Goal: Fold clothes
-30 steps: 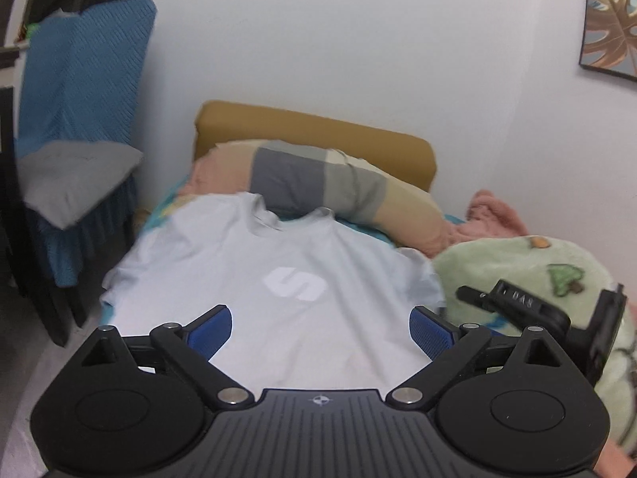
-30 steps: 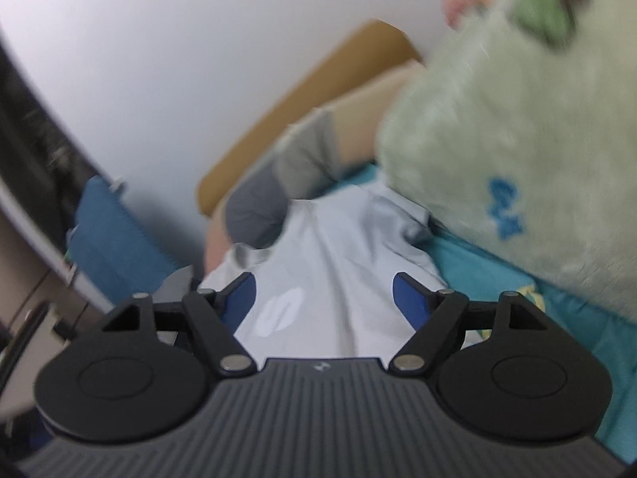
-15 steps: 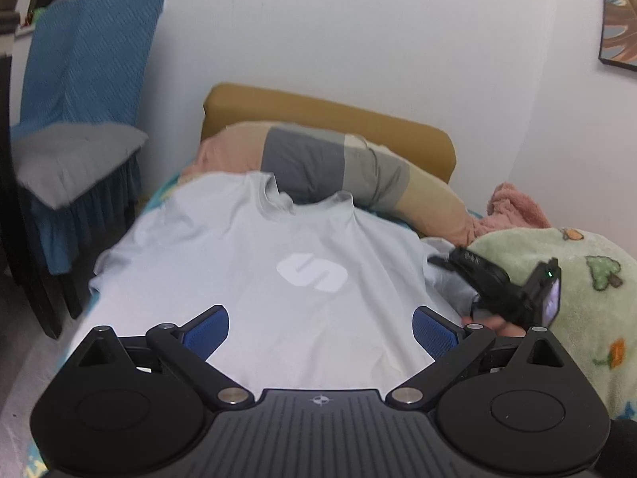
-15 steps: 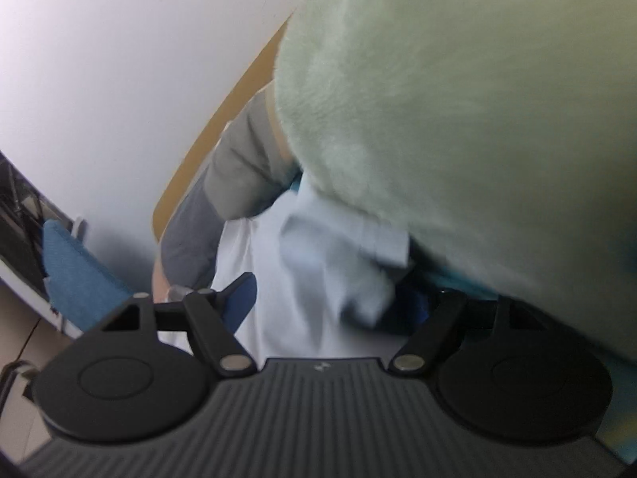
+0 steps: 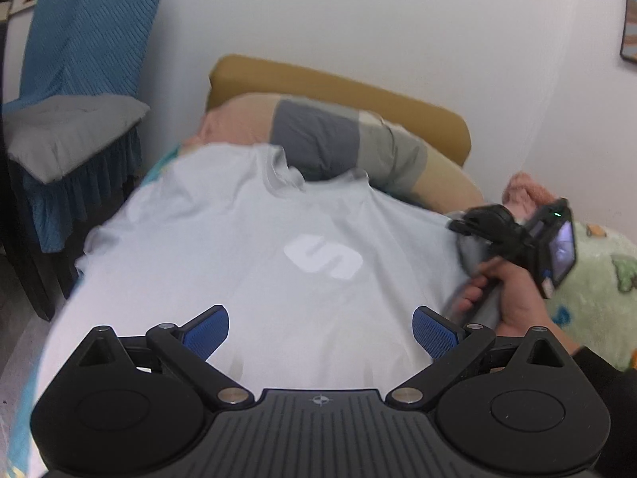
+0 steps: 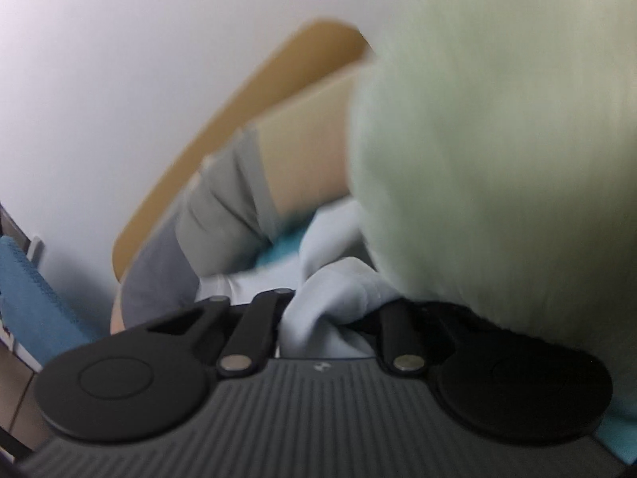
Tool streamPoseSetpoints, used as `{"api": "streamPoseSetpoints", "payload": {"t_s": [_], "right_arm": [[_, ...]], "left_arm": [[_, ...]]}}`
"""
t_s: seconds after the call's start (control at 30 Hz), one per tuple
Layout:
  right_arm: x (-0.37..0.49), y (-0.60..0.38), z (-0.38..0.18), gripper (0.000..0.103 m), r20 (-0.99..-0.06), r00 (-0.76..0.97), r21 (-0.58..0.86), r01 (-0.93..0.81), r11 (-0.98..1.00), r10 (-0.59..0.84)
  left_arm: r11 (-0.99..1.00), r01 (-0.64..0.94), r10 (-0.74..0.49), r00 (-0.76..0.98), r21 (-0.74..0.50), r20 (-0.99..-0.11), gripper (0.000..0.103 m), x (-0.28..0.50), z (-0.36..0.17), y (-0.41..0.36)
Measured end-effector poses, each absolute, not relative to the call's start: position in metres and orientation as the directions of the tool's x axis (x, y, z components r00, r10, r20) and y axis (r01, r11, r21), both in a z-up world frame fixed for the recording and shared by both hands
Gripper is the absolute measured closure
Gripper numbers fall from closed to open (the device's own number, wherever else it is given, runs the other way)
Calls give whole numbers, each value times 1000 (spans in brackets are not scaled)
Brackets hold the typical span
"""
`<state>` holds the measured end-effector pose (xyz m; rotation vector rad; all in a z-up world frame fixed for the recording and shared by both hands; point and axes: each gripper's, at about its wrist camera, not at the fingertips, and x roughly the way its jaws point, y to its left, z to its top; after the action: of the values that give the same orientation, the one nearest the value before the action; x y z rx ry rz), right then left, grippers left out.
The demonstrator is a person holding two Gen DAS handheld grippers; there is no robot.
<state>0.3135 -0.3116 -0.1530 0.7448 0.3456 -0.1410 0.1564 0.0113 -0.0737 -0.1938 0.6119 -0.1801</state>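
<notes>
My left tool (image 5: pixel 320 328) is angled downward over the lower part of the T-shirt (image 5: pixel 254 263), its two blue pads spread wide apart with nothing between them but the shirt fabric lying below. I can't tell whether the pads touch the cloth.

My right hand (image 5: pixel 513 298) grips the handle of the right tool (image 5: pixel 458 226) at the shirt's right edge; a dark sleeve (image 5: pixel 609 390) covers the wrist. That tool points toward the head of the bed, its small screen glowing on the rear face. In the right wrist view the right tool (image 6: pixel 330 310) has its jaws closing, and a bunched fold of the pale blue shirt (image 6: pixel 338 298) sits pinched between the black links, so I read it as clamped on the sleeve-side fabric. The view is blurred, and the pads themselves are hidden by the cloth.

No containers show. The T-shirt lies spread front-up on the bed, white logo (image 5: pixel 323 257) in the middle, collar toward the long pillow (image 5: pixel 338 139) with peach, grey and beige bands. Behind that stands a mustard headboard (image 5: pixel 338 87). A fuzzy green blanket (image 6: pixel 497 139) presses right against the right tool and fills most of its view. A teal sheet (image 6: pixel 278 253) peeks out beside the bunched cloth. A blue throw (image 5: pixel 87 32) hangs over a chair at left.
</notes>
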Motion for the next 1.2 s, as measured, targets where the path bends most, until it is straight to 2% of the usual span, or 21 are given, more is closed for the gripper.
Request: {"api": "streamPoseSetpoints", "payload": {"t_s": [0.23,0.3,0.5,0.6,0.73,0.87,0.93,0.97,1.0,1.07,1.2], "right_arm": [[294,-292,-78,90,-293,949,490,254,834,-117],[286,-275,-57,90,-285,947,406,256,877,-145],[308,-192,-22,90,-254,963,219,145,965,-87],[311,-125,-38,90,-294,956,107,52,993,-18],[326,-49,-90,89,-409,912,6,-35,999,34],[341,-26,-130,86,-476,879,-24,-60,998,41],[346,-35,-138,81,-498,865,4,-65,998,59],[346,-39,-137,66,-507,858,31,-76,997,82],[342,-42,-133,40,-508,855,56,-94,994,109],[333,-48,-123,19,-506,846,105,-129,986,165],[308,-65,-97,19,-490,833,183,-189,965,256]], "left_arm": [[946,50,-211,847,-321,-489,3,154,-47,54],[945,28,-193,853,-326,-486,3,153,-43,65],[937,-73,-116,858,-343,-501,3,146,-38,107],[934,-124,-72,853,-335,-517,3,140,-43,128],[927,-186,-27,832,-325,-554,3,140,-57,149],[924,-205,-22,815,-323,-580,3,151,-74,158],[921,-205,-37,801,-331,-598,3,159,-82,159],[921,-201,-45,797,-334,-602,3,161,-85,158],[924,-193,-51,795,-331,-605,3,162,-87,156],[931,-175,-61,793,-322,-607,3,164,-90,152],[947,-137,-66,802,-291,-594,3,162,-88,141]]}}
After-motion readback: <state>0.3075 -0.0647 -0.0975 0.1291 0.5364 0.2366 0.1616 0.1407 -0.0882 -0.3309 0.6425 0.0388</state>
